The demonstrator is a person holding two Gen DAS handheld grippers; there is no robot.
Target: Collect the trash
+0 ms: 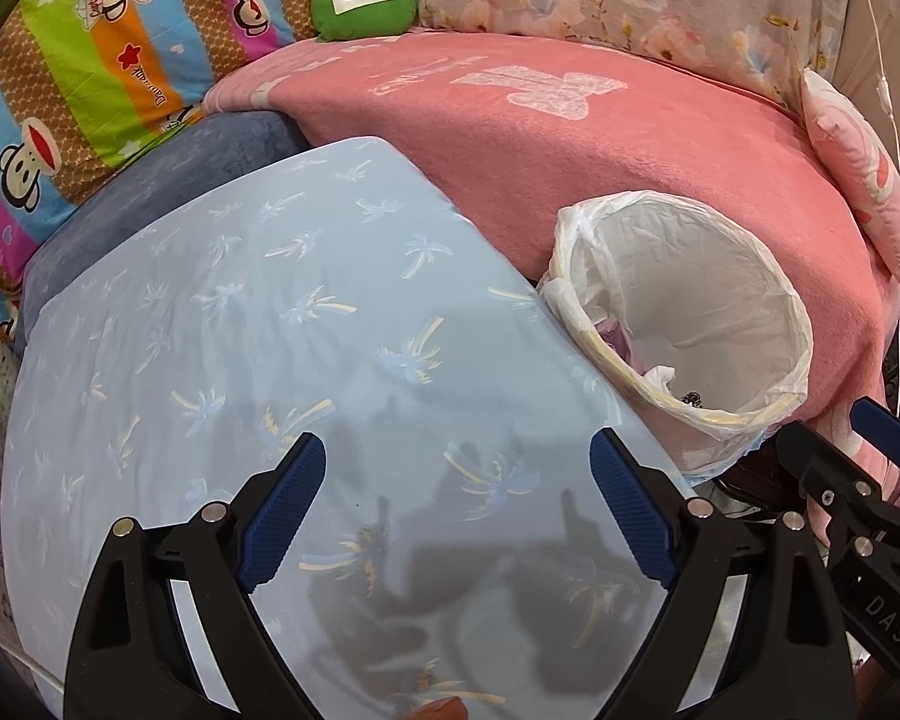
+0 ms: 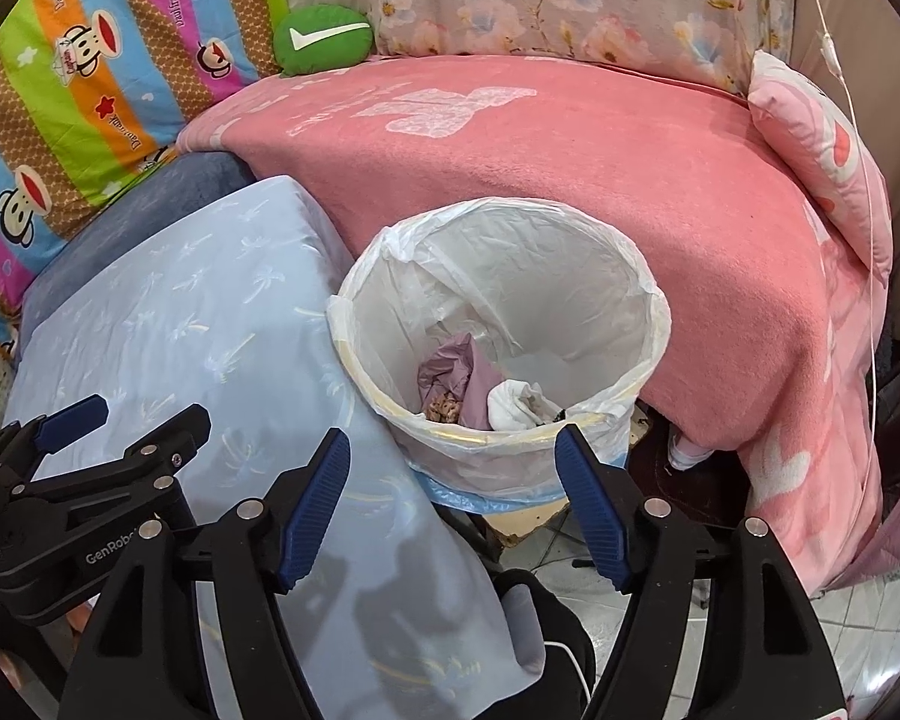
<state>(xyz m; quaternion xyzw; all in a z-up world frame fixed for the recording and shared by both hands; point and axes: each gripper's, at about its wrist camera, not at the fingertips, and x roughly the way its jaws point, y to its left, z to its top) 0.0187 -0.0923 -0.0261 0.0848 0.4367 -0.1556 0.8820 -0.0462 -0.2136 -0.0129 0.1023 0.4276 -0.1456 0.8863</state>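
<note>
From the left wrist, the left tool [image 1: 456, 510] hangs released and empty over the pale blue cushion [image 1: 240, 312]; the lined bin [image 1: 684, 324] sits off its right corner.

From the right wrist, the right tool [image 2: 453, 504], also released, hovers just before the bin, where trash [image 2: 468, 384] already lies; any next piece wants a drop squarely inside the rim.

Pink blanket [image 2: 570, 192] covering bed; green cushion [image 2: 321, 39] and pink pillow [image 2: 822, 144] lying on it; pale-blue pillow [image 1: 258, 324] resting alongside.
</note>
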